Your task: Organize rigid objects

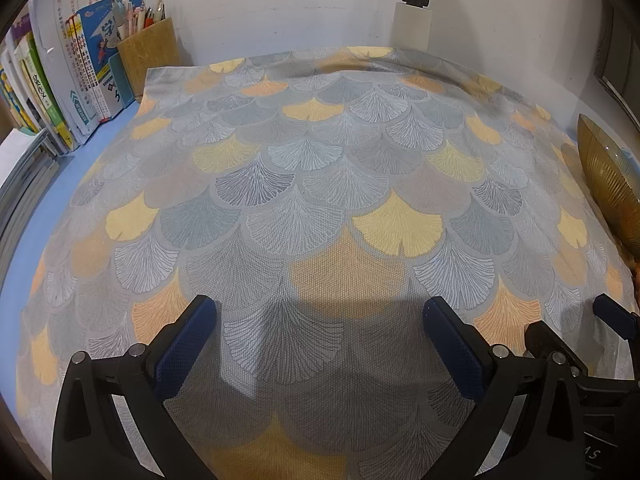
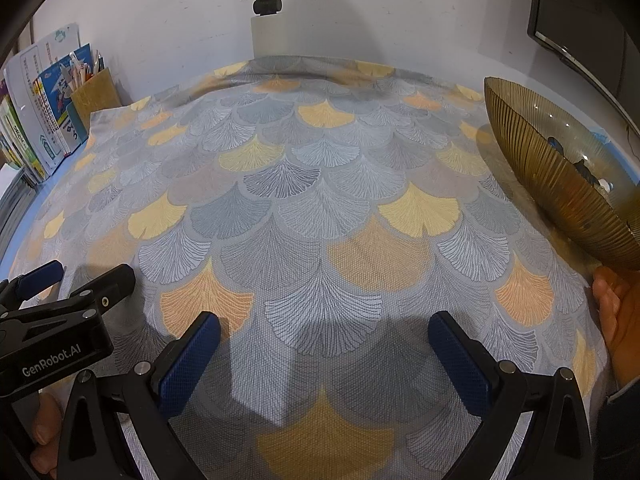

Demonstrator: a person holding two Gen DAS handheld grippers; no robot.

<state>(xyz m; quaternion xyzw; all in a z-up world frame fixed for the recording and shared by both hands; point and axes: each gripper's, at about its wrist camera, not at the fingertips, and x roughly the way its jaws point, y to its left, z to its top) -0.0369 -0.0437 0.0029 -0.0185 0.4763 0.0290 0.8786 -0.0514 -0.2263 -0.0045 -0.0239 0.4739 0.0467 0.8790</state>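
Bare ginkgo-print cloth (image 2: 304, 184) ahead, amber bowl (image 2: 560, 176) at right edge, both tools wide open, empty.

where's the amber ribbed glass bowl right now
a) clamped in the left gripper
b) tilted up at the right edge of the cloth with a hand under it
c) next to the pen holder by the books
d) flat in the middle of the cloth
b: in the right wrist view the ribbed bowl is tipped on edge at the right side of the patterned cloth, a hand just below it; both grippers are open and empty.
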